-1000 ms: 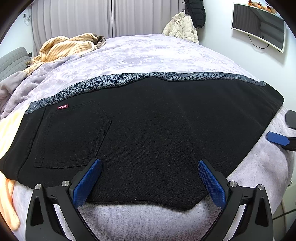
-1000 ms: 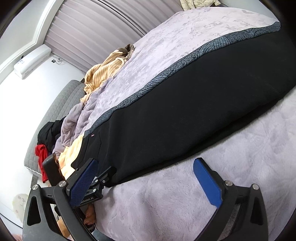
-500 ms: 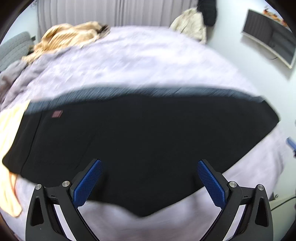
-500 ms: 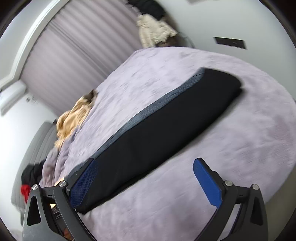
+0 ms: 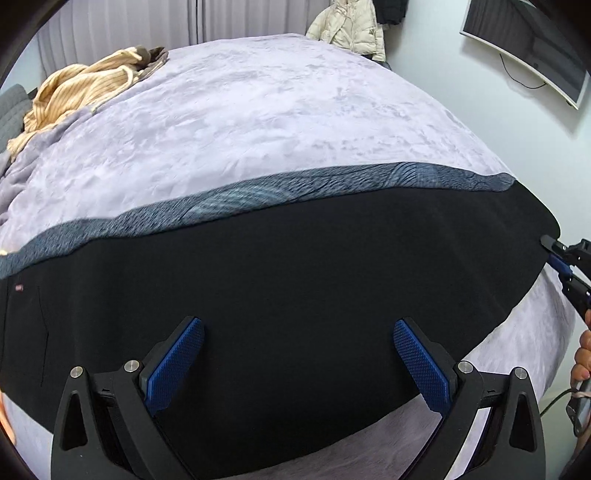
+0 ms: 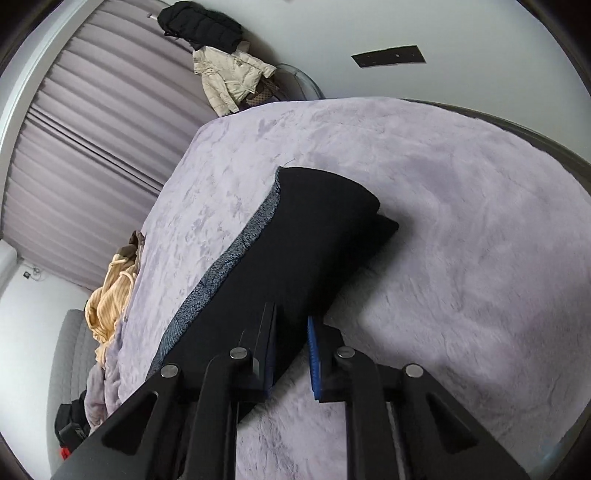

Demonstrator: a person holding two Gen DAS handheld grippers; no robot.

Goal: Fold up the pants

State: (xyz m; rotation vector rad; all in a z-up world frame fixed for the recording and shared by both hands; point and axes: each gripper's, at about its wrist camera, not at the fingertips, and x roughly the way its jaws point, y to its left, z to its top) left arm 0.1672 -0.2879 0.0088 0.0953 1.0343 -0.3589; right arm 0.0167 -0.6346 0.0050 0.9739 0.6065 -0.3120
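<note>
Since half a second ago the right gripper has gone from spread wide above the blanket to nearly closed, its blue pads now pinching the near edge of the black pants between them. In the left wrist view the same gripper shows at the far right, clamped at the hem end of the pants, whereas a second ago it sat apart from the cloth. The left gripper has kept its fingers spread wide, released and holding nothing, but it now hovers over the middle of the pants rather than over the pocket end; the back pocket has slid to the left edge of the picture.

The pants lie folded lengthwise, leg over leg, across the near part of the lilac blanket. A grey patterned side stripe runs along their far edge, and a small red label sits near the left edge of the picture. In the right wrist view the hem end lies flat on the blanket, one leg end poking out just beyond the other.

Farther off, a yellow striped garment is bunched at the far left corner of the bed. A cream puffer jacket hangs by the curtains with a black jacket above it. A television is mounted on the right wall.
</note>
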